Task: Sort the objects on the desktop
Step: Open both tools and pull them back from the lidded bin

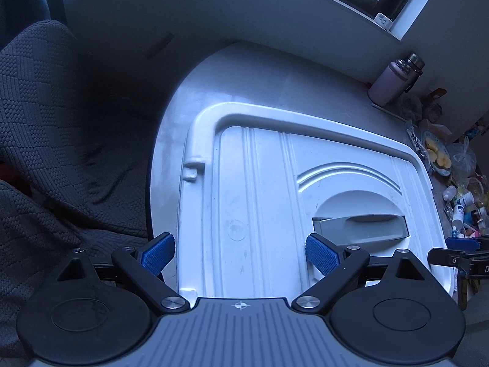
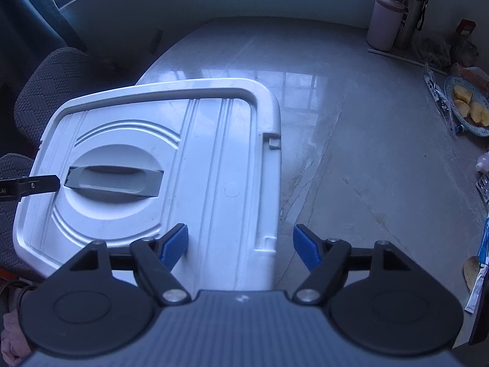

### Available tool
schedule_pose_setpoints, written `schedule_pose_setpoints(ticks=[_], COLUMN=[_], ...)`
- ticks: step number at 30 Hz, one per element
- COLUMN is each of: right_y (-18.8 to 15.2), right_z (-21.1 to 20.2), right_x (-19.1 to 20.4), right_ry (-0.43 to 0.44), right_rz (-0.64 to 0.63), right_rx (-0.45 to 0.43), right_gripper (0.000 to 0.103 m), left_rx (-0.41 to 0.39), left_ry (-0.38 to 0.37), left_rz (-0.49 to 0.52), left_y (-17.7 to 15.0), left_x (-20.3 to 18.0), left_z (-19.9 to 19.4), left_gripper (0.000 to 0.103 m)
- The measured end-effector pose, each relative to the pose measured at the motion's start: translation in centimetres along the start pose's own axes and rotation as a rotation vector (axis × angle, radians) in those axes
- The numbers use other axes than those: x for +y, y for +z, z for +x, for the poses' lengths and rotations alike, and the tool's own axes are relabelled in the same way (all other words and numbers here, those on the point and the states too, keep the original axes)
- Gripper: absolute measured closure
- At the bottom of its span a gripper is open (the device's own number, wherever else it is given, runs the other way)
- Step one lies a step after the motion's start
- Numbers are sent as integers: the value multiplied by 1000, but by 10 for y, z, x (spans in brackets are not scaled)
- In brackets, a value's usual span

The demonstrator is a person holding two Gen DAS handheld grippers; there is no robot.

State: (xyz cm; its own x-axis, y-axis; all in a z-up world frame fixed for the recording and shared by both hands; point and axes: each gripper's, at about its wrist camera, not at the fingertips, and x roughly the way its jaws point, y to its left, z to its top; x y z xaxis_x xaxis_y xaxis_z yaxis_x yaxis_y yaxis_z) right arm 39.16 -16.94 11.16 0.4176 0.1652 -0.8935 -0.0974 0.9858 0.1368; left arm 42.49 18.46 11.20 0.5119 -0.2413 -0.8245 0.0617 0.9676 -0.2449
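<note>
The left gripper (image 1: 240,255) hangs with its jaws spread wide and nothing between them, its blue pads (image 1: 159,252) poised over the white storage box lid (image 1: 259,183); the right gripper (image 2: 240,247) is likewise spread and empty, straddling the lid's right-hand rim, one pad over the plastic and the other over bare table. The lid (image 2: 214,159) is white moulded plastic with raised ribs, rounded corners, a small latch notch (image 2: 272,142) at one edge and a grey recessed handle (image 2: 113,180) set in an oval hollow; it sits closed on its box at the near left part of the pale, glossy table (image 2: 351,116). A pink flask (image 2: 383,20) and a steel flask (image 2: 411,9) stand upright, just beside each other, at the far edge; a plate of cut fruit (image 2: 467,107) lies near the right side, with plastic bags (image 1: 461,159) and small bottles (image 1: 458,205) crowded along that edge; a dark quilted seat cover (image 1: 61,140) lies left of the table.
</note>
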Motion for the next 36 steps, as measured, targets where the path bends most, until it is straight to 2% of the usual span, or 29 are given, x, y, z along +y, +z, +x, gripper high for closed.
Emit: schedule_pose_setpoints(ticks=[3,6,13,16,20,24,28,36], right_y=[-4,-14,-45,-60,-86,-117,-149,-220], right_z=[-3,-11,-38,-47,-59,-69,-76,-74], right_x=[-1,6,19,25,33,43,47,58], right_ry=[9,18,-4,-7,32,26,42,1], right_rz=[21,-3,-103,-123,-125,-123,-102,-26], right_rx=[-3,-43,-173,-210,-225,-271,-319,-436], right_gripper=[26,26,26,26,26,26,25,19], left_rx=[-54,-133,-365,-454,-433,-437,-450,-491], left_ry=[33,69,247,296,300,283,270,310], left_rz=[-2,16,150,180,156,156,190,242], left_y=[-8,-20,-67,-91,-113,-137,-177,-258], left_x=[-7,-21,-58,-70,-79,-87,-94,-102], left_z=[-13,-35,-90,-111,-124,-126,-124,-119], left_gripper=[9,9,9,9,9,8,8,8])
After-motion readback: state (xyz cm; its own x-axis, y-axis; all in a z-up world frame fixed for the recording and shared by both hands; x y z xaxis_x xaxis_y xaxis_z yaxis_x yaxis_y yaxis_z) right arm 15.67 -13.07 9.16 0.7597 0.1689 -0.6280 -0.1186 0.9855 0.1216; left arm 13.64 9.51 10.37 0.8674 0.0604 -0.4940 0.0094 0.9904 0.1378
